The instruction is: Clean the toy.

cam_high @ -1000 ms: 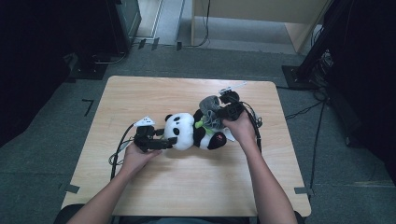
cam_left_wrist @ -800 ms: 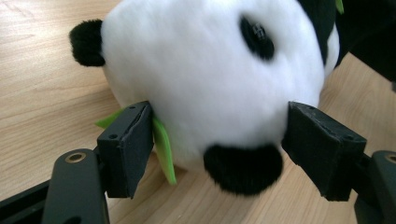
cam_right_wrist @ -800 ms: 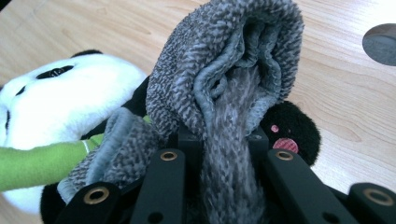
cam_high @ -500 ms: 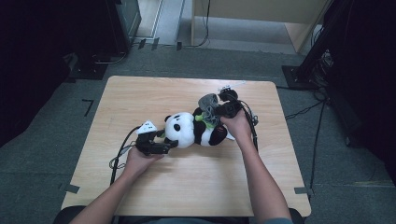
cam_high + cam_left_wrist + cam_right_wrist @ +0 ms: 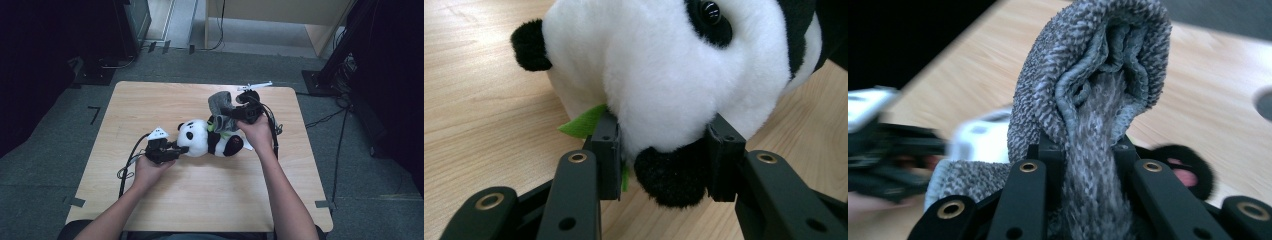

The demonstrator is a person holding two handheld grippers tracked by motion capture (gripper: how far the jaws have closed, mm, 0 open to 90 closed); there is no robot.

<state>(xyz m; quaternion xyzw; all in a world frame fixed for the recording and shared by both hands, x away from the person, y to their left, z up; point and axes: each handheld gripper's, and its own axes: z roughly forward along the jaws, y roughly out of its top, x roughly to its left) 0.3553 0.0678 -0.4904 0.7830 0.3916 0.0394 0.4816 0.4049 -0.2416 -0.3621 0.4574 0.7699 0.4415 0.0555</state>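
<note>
A black-and-white panda plush [image 5: 200, 137] lies on its side in the middle of the wooden table [image 5: 150, 100]. My left gripper [image 5: 180, 150] has just been closing and now presses both pads on the panda's muzzle [image 5: 674, 65], beside a green felt leaf [image 5: 584, 122]. My right gripper [image 5: 227, 114] is shut on a grey knitted cloth [image 5: 220, 102] above the panda's body. The cloth [image 5: 1098, 75] stands up bunched between the jaws of the right gripper [image 5: 1088, 150]. The lower end of the cloth still hangs around the panda.
Cables trail from both grippers across the table, one looping off its left edge [image 5: 125, 172]. Dark equipment [image 5: 135, 20] and a black stand [image 5: 340, 55] sit on the floor beyond the far edge. Bare wood lies in front of the panda.
The left jaws have closed onto the panda's muzzle. The right hand has risen, pulling the grey cloth up and away from the panda's body.
</note>
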